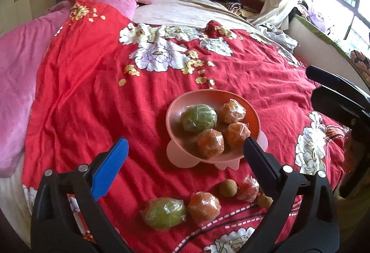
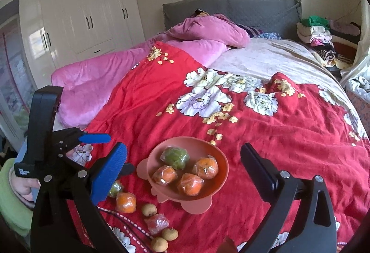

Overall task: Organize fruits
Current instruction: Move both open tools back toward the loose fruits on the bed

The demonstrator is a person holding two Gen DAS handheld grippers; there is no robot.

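With four wrapped fruits in the bowl (image 1: 252, 114) and both tongs (image 1: 185, 149) (image 2: 182, 160) wide and empty, next grab is probably the orange (image 1: 203, 209) just in front of the bowl.

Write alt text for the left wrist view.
A pink bowl on a red floral bedspread holds three wrapped oranges and one wrapped green fruit. More fruit lies loose in front of it, between the open, empty left tongs.
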